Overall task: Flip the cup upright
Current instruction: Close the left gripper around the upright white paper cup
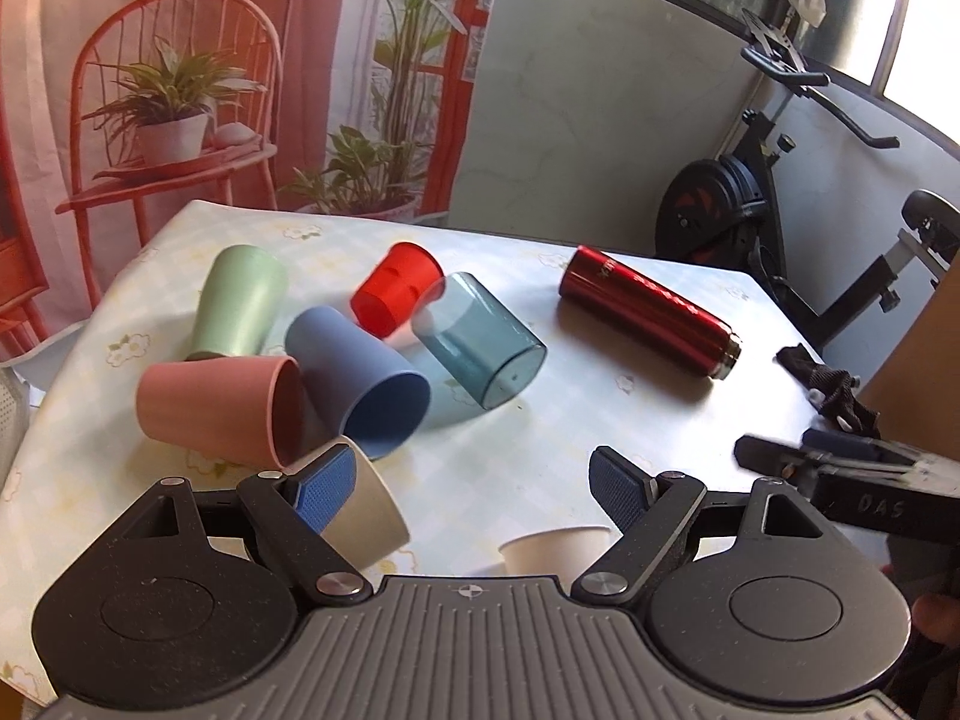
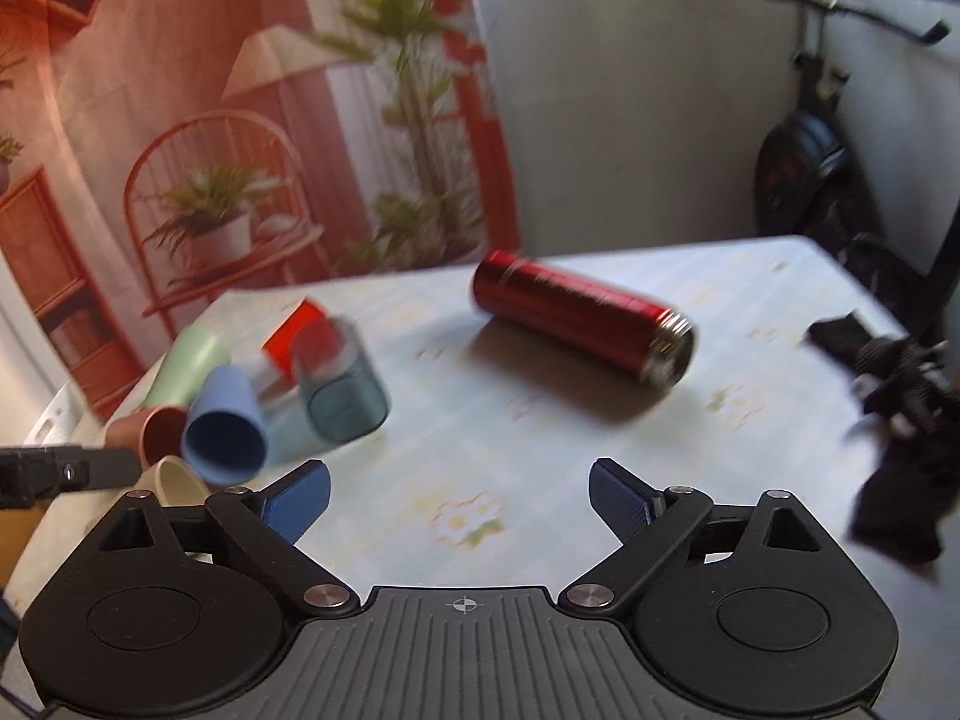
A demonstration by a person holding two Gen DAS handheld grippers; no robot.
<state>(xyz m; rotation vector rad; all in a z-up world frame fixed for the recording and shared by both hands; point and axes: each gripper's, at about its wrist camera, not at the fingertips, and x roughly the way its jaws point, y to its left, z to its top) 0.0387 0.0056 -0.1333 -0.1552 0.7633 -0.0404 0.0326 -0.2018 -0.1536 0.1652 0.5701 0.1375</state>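
Several cups lie tipped over in a cluster on the table: a green cup point(image 1: 243, 309), a pink cup point(image 1: 219, 411), a blue cup point(image 1: 360, 381), a red cup point(image 1: 396, 288), a clear teal cup point(image 1: 486, 342) and a beige cup point(image 1: 366, 510). A white paper cup point(image 1: 555, 549) sits just below my left gripper point(image 1: 471, 489), which is open and empty above the near table. A red flask point(image 1: 648, 309) lies on its side. My right gripper point(image 2: 459, 495) is open and empty; in its blurred view the red flask point(image 2: 582, 315) and blue cup point(image 2: 225, 432) show ahead.
The table point(image 1: 600, 420) has a pale flowered cloth. A black strap point(image 1: 831, 390) lies at its right edge, also in the right wrist view point(image 2: 900, 420). An exercise bike point(image 1: 750, 198) stands behind the table, beside a printed backdrop.
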